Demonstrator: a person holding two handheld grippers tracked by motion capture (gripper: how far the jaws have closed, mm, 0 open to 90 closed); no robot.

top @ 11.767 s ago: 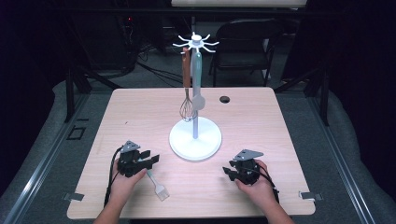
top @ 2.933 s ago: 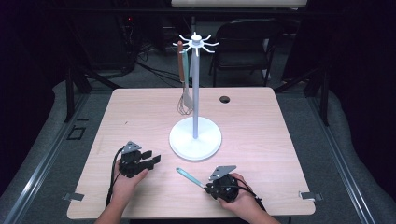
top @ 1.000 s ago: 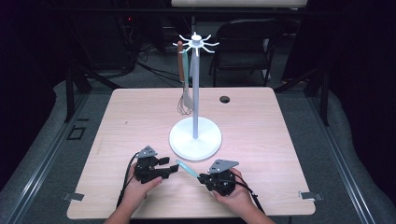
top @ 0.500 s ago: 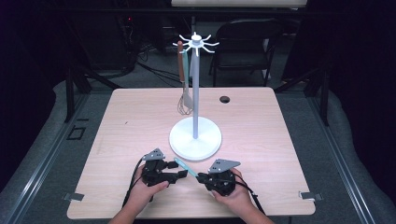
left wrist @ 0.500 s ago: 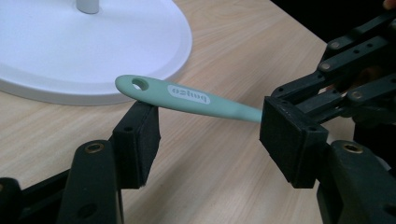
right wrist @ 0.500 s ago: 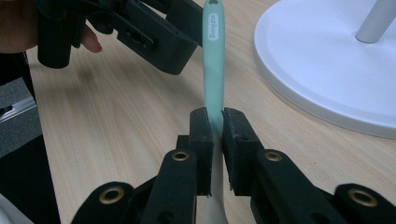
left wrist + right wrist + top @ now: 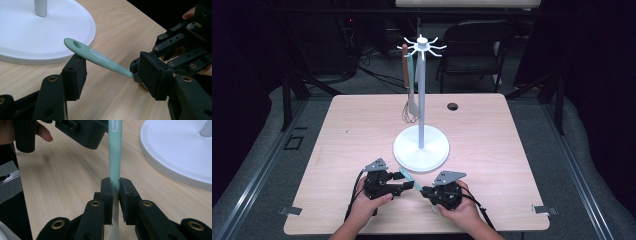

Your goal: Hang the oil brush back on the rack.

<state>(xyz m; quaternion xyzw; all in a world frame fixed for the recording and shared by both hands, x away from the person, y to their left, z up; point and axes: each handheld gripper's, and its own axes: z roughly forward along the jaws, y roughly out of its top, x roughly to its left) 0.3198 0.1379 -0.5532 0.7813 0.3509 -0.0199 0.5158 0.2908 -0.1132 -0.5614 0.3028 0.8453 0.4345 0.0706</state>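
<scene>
A spatula with a mint-green handle (image 7: 100,58) sticks out level above the table, near the front edge. My right gripper (image 7: 115,187) is shut on the handle (image 7: 115,152) where it meets the pale blade; its jaws have just been opening a little, but both pads still touch the handle. My left gripper (image 7: 113,71) stands open, its jaws wide on either side of the handle's free end, with the holed tip just over one fingertip (image 7: 75,67). From above, the left gripper (image 7: 404,186) and right gripper (image 7: 427,190) face each other with the spatula (image 7: 406,176) between them.
A white rack with a round base (image 7: 421,148) and a tall pole stands just behind the grippers. From its top hooks hang a whisk (image 7: 410,111) and a brown-handled utensil (image 7: 405,65). A dark cable hole (image 7: 452,106) sits at the back of the table.
My left gripper has slid right until its open jaws came around the spatula's handle end. The right gripper has stayed where it was, still holding the spatula.
</scene>
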